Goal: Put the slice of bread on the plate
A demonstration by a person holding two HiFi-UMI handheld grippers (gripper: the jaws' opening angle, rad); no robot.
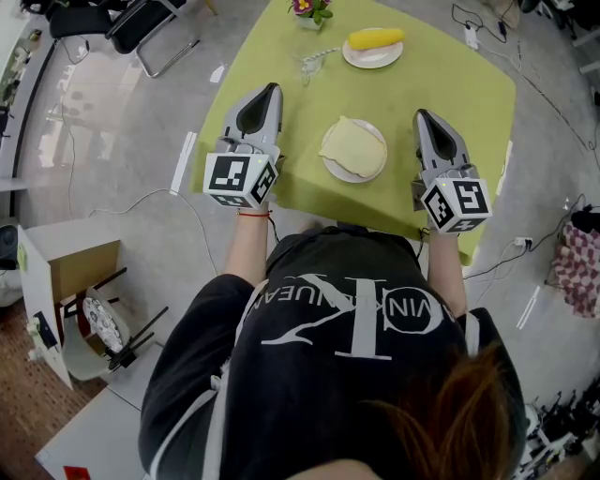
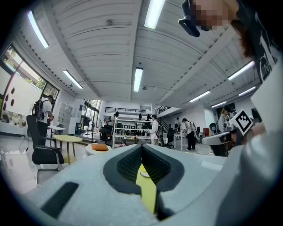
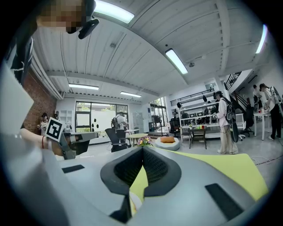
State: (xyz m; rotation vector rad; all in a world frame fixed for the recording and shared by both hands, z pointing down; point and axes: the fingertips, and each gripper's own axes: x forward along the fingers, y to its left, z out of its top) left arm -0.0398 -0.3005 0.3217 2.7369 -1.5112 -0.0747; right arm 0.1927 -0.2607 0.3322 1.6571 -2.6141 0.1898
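The table (image 1: 450,94) is topped in smooth matt green; the plate (image 1: 331,168) is glazed glossy white; the bread (image 1: 352,145) is matt; the left gripper (image 1: 272,89) and right gripper (image 1: 421,114) are shelled in matt grey plastic, with pads (image 2: 128,165) ribbed black; the upper-left floor (image 1: 112,112) is polished.

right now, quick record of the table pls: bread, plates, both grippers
bread: slice of bread lies on the near plate
far plate: far plate holds a yellow food
flowers: flower pot at the far edge
cover: green cloth
left gripper: left gripper jaws together, empty, left of the near plate
right gripper: right gripper jaws together, empty, right of it
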